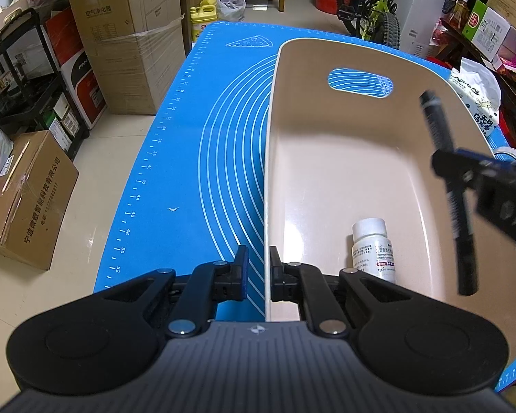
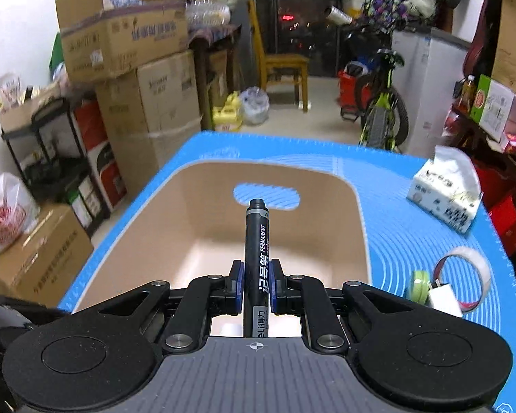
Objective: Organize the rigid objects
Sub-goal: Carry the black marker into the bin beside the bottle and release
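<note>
Right wrist view: right gripper [image 2: 256, 284] is clamping a black permanent marker [image 2: 256, 241] btwn its blue pads, marker pointing fwd along the fingers, tip up over the beige bin [image 2: 361, 227]. Bin is sitting on a blue mat [image 2: 402, 227]; its far wall has an oval handle cutout. To the right on the mat: tissue pack [image 2: 443, 196], clear tape roll [image 2: 464, 278] and a small green roll [image 2: 418, 284] just beside it.

Left wrist view: left gripper [image 1: 259, 268] is pinching the bin's near-left rim [image 1: 267, 206], jaws nearly together w/ the wall btwn them. White pill bottle [image 1: 373, 251] is standing upright inside the bin, near corner. Right gripper is coming in from the right w/ the marker tilted above the bin interior, not touching the bottle.
</note>
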Demonstrator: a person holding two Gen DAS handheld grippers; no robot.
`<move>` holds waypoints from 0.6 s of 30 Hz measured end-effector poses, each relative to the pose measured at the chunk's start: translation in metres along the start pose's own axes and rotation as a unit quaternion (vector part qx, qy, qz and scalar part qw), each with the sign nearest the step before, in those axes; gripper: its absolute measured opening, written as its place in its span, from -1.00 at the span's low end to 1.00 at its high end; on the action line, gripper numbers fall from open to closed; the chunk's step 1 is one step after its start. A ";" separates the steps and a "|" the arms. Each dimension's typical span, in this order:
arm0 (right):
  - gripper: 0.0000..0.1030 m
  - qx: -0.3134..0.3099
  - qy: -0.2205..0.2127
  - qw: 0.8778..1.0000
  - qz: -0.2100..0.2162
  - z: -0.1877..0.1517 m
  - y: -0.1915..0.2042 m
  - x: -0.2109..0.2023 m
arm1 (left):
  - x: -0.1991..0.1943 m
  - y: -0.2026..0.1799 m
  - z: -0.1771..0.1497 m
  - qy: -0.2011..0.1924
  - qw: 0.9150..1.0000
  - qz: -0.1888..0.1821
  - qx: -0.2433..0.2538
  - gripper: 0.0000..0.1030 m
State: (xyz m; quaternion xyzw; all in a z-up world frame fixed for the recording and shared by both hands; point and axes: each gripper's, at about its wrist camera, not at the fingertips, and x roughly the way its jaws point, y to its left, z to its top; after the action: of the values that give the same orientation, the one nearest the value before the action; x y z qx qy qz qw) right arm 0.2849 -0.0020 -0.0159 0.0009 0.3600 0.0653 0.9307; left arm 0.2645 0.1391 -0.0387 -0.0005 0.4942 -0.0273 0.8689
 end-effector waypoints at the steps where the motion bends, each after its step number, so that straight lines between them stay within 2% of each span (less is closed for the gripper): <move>1: -0.53 -0.001 0.006 1.000 0.001 -0.001 0.001 0.003 | 0.000 0.000 0.000 0.000 1.000 0.000 0.000 -0.76; 15: -0.53 -0.024 0.127 0.992 0.009 -0.029 0.010 0.044 | 0.000 -0.002 0.000 0.000 1.000 0.001 0.001 -0.76; 18: -0.53 -0.028 0.132 0.991 0.009 -0.029 0.012 0.045 | 0.000 -0.002 0.000 0.000 1.000 0.001 0.001 -0.76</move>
State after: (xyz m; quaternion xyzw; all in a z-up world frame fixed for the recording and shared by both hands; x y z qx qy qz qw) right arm 0.2966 0.0138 -0.0670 -0.0304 0.4779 0.0829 0.8739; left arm 0.2647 0.1373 -0.0385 0.0007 0.4941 -0.0271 0.8690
